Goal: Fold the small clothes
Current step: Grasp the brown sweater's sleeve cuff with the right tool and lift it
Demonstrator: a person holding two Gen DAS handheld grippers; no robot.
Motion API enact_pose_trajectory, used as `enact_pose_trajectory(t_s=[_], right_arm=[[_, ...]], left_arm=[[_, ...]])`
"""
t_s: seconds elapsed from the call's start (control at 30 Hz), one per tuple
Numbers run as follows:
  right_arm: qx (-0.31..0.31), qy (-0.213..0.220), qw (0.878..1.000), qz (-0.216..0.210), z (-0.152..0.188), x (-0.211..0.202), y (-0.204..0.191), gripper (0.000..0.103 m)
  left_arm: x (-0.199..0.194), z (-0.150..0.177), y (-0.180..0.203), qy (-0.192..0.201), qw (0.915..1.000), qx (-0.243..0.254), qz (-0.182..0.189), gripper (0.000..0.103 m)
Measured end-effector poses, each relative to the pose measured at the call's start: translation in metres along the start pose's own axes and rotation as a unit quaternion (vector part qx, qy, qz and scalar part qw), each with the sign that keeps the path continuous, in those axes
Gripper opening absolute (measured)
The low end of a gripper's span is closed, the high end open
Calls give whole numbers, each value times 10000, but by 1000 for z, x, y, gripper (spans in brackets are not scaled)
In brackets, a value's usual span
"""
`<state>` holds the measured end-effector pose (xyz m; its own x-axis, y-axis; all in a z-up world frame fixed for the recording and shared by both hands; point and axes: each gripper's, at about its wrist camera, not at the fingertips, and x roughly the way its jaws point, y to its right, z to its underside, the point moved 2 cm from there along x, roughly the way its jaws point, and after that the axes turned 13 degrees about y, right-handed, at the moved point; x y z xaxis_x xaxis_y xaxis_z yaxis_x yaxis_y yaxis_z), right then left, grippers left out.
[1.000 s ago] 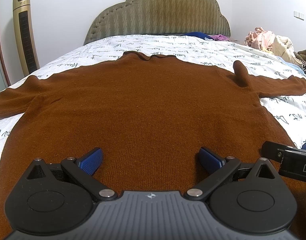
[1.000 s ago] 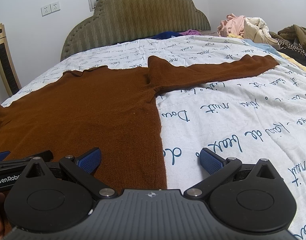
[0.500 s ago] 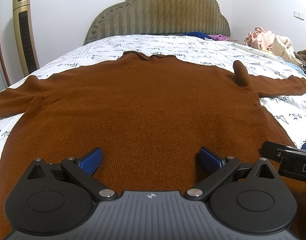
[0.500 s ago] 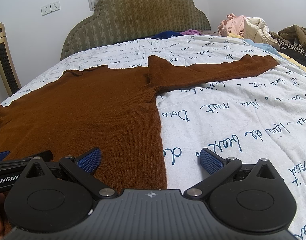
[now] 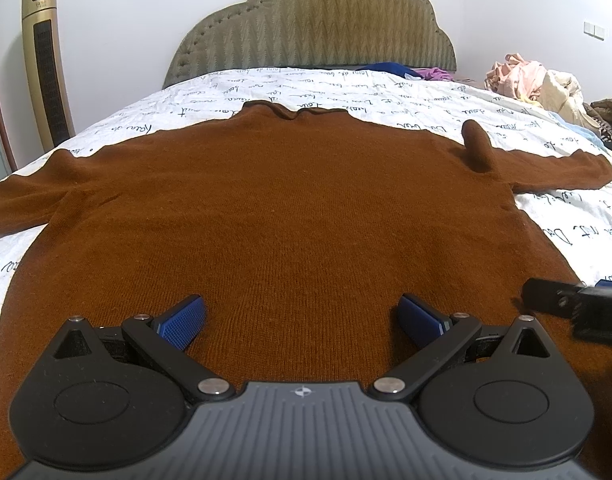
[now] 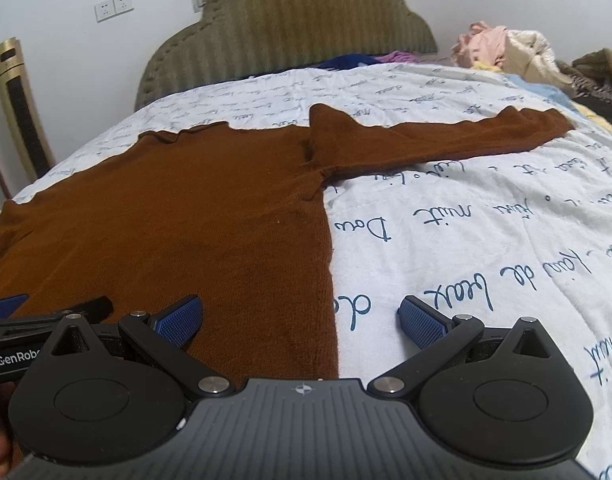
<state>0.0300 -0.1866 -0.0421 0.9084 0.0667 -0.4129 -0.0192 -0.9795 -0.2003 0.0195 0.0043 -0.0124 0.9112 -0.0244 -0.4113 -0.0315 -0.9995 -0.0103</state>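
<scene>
A rust-brown knit sweater (image 5: 290,208) lies flat on the bed, collar toward the headboard and both sleeves spread sideways. My left gripper (image 5: 302,314) is open above the sweater's lower middle, nothing between its blue pads. My right gripper (image 6: 302,314) is open too, straddling the sweater's (image 6: 194,216) right side edge near the hem, one pad over the knit and one over the sheet. Its right sleeve (image 6: 438,136) stretches out with a small raised fold at the shoulder. Each gripper's tip shows at the edge of the other's view.
The bed has a white sheet with blue handwriting print (image 6: 466,240) and an olive padded headboard (image 5: 314,36). A pile of loose clothes (image 5: 534,80) lies at the far right. A gold tower fan (image 5: 46,60) stands left by the wall.
The right wrist view has shifted and tilted slightly, with the sweater and headboard sitting a little further right and blurred. The left view is unchanged. Both grippers stay open.
</scene>
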Motion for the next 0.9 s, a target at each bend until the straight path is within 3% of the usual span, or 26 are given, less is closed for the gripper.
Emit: enact_pose_trajectory(t_s=[0.2, 0.53, 0.67, 0.9], right_arm=[[218, -125, 9995, -202, -29, 1, 37, 103], [875, 68, 9953, 419, -89, 32, 158, 103], [1710, 225, 9835, 552, -102, 52, 219, 103], [2936, 416, 9527, 670, -112, 85, 302, 103]], left_arm=[[-5, -1, 4, 9, 10000, 5, -23, 103], [-1, -6, 10, -151, 9998, 32, -106, 103], [0, -6, 11, -148, 9998, 39, -147, 103], [-3, -2, 14, -87, 9998, 108, -142, 103]])
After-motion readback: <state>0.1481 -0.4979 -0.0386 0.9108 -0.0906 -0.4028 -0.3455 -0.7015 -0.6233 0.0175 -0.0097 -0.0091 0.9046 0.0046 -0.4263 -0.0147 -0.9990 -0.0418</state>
